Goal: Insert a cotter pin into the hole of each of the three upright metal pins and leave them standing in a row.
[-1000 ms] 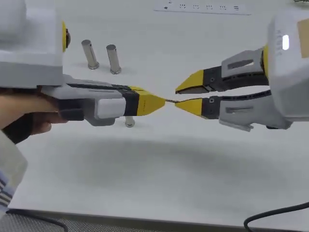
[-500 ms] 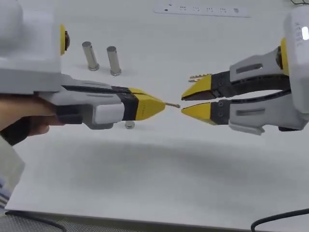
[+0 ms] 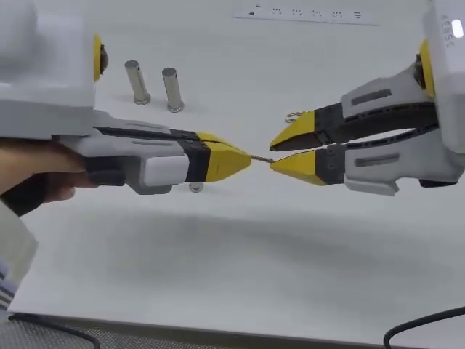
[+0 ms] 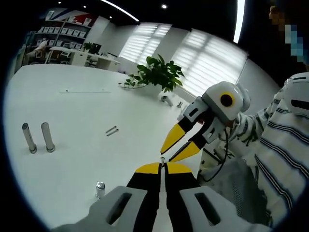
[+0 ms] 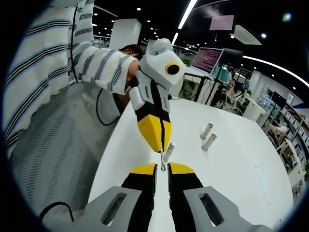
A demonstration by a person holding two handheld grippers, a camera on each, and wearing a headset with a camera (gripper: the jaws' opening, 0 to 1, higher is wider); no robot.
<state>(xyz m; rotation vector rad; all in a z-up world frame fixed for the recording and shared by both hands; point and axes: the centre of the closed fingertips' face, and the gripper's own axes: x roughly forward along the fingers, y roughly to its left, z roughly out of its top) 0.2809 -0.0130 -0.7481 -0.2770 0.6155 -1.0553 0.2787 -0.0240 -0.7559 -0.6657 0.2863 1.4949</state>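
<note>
Head view: the left gripper [image 3: 243, 158] reaches in from the left above the white table [image 3: 240, 254], its yellow jaws pressed together on a thin, dull-metal cotter pin [image 3: 260, 158]. Only a short stub of it pokes out to the right. The right gripper [image 3: 272, 153] faces it from the right with jaws apart, the lower tip just at the stub's free end. The cotter pin looks like a slim wire sliver, so it is likely very light, stiff along its length, easy to bend sideways and slippery between hard tips. A hold close to the looped head, leaving the legs free, seems safest. Two upright silver metal pins [image 3: 171, 89] stand side by side at the far left, and a third metal pin [image 3: 195, 187] shows just below the left gripper. Spare cotter pins [image 3: 294, 115] lie on the table beyond the right gripper, with a power strip [image 3: 305, 13] at the far edge.

Left gripper view: the left gripper [image 4: 163, 166] is clamped shut, the cotter pin [image 4: 162, 160] a tiny tip at its nose. The right gripper [image 4: 165, 156] sits open just beyond it. The two upright pins [image 4: 47, 137] stand at the left, the third [image 4: 100, 189] nearer, and the spare pins [image 4: 112, 130] lie farther off.

Right gripper view: the right gripper [image 5: 162, 166] has a narrow gap between its tips, and the cotter pin [image 5: 162, 159] runs from the left gripper [image 5: 161, 149] into it. Whether the tips touch it I cannot tell. The third pin [image 5: 169, 151] stands just behind, the other two [image 5: 206, 130] farther right.
</note>
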